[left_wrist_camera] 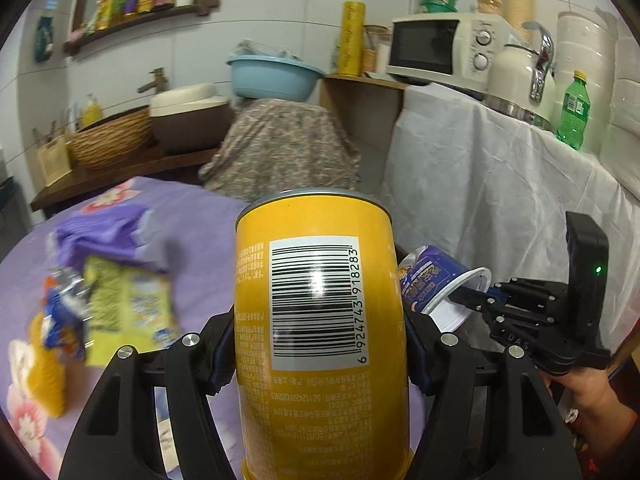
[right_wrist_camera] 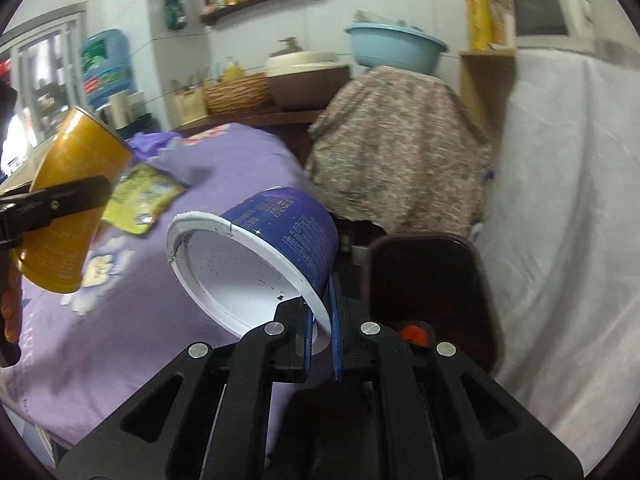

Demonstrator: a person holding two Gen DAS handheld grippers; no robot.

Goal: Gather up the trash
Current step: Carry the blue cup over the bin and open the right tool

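A tall yellow can (left_wrist_camera: 320, 320) with a barcode fills the left wrist view, and my left gripper (left_wrist_camera: 320, 356) is shut on its sides. The same yellow can (right_wrist_camera: 68, 204) appears at the left of the right wrist view, tilted, with a finger of the left gripper (right_wrist_camera: 60, 200) across it. My right gripper (right_wrist_camera: 322, 332) is shut on the rim of an empty blue paper cup (right_wrist_camera: 260, 264) with a white inside. That blue cup (left_wrist_camera: 436, 280) and the right gripper (left_wrist_camera: 472, 298) show at the right of the left wrist view. Both are held above the purple cloth.
A purple flowered tablecloth (right_wrist_camera: 120, 320) carries a yellow-green snack wrapper (right_wrist_camera: 140, 196), and blue and orange wrappers (left_wrist_camera: 60, 320). A dark bin (right_wrist_camera: 424, 292) stands low beside the table. A white-draped counter (left_wrist_camera: 500, 200) with microwave (left_wrist_camera: 440, 48) and green bottle (left_wrist_camera: 574, 110) is at right.
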